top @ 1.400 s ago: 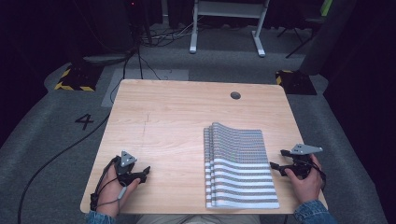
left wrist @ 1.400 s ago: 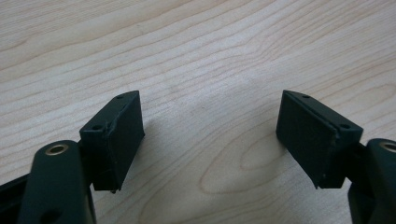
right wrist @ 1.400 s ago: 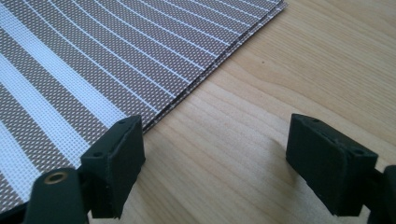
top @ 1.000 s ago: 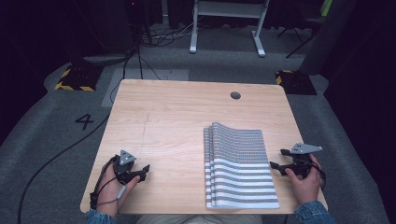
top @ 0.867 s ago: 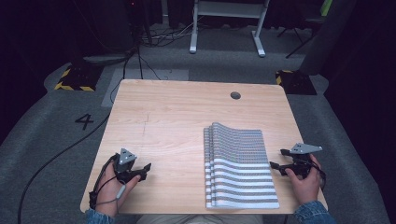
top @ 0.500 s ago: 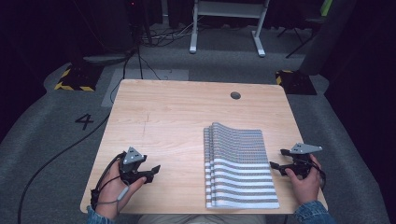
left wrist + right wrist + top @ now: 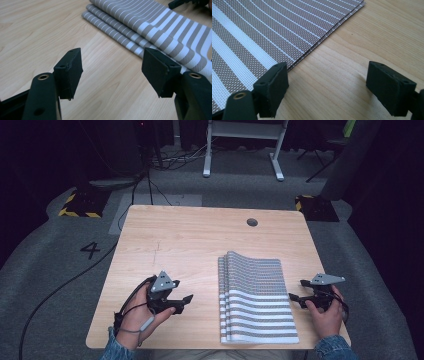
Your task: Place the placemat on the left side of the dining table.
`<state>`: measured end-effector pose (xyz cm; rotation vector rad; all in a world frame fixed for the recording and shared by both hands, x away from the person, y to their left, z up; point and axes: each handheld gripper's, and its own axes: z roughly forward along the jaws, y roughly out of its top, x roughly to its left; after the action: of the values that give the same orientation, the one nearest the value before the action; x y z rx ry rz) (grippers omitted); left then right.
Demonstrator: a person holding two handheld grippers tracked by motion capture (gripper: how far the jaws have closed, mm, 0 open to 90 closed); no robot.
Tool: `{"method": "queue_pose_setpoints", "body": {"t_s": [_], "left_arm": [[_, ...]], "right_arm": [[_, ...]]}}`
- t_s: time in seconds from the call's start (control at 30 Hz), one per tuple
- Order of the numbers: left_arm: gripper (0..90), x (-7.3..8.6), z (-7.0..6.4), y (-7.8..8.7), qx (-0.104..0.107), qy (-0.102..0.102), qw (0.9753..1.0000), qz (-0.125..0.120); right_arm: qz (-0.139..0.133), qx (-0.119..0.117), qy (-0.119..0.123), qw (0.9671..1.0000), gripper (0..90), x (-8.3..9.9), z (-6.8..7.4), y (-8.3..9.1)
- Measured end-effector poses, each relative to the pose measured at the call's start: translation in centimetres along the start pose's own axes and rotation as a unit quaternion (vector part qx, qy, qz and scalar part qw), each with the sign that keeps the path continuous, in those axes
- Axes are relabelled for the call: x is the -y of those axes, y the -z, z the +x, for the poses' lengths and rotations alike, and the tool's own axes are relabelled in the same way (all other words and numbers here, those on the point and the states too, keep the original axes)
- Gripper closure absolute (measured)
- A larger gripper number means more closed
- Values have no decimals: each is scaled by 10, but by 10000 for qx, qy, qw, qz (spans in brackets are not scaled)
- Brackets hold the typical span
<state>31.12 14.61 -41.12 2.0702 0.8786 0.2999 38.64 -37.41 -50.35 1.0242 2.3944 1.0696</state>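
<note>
A folded stack of grey-and-white striped woven mats (image 7: 255,295) lies on the right half of the wooden table (image 7: 190,235). My left gripper (image 7: 186,302) hovers over bare wood to the left of the stack, open, pointing toward it. Between its jaws the left gripper view shows wood, with the stepped folded edges of the mats (image 7: 150,32) beyond. My right gripper (image 7: 296,300) rests at the stack's right edge, open. In the right gripper view its left finger (image 7: 273,87) sits by the mats' (image 7: 267,35) layered edge, with nothing between the jaws.
A round cable hole (image 7: 252,222) is in the table near its far edge. A black cable (image 7: 65,285) trails off the left side onto the grey floor. A white desk frame (image 7: 240,150) stands beyond the table.
My left gripper has moved right, closer to the mats, and turned toward them. The right gripper and the mats have stayed put.
</note>
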Motion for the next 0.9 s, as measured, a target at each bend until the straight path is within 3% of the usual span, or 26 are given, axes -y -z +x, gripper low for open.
{"method": "queue_pose_setpoints", "body": {"t_s": [0.3, 0.4, 0.5, 0.57, 0.6, 0.67, 0.9], "left_arm": [[337, -25, -14, -33, 522, -213, 9984, 83], [336, -31, -19, -47, 643, -169, 9978, 49], [335, -35, -20, -64, 901, -90, 9959, -29], [329, -34, -19, -77, 1117, 107, 9936, -93], [330, -33, -19, -83, 1111, 122, 9937, -95], [331, -32, -20, -93, 1136, 110, 9935, -26], [333, -30, -30, -124, 1464, 195, 9887, 244]], "right_arm": [[1, 7, -4, 10000, 182, 0, 0, 0], [-1, 8, -6, 10000, 182, 0, 0, 0], [-1, 8, -5, 10000, 182, 0, 0, 0], [-1, 8, -5, 10000, 183, 0, 0, 0], [-1, 8, -5, 10000, 182, 0, 0, 0], [-1, 7, -6, 10000, 182, 0, 0, 0], [-1, 10, -5, 10000, 182, 0, 0, 0]]}}
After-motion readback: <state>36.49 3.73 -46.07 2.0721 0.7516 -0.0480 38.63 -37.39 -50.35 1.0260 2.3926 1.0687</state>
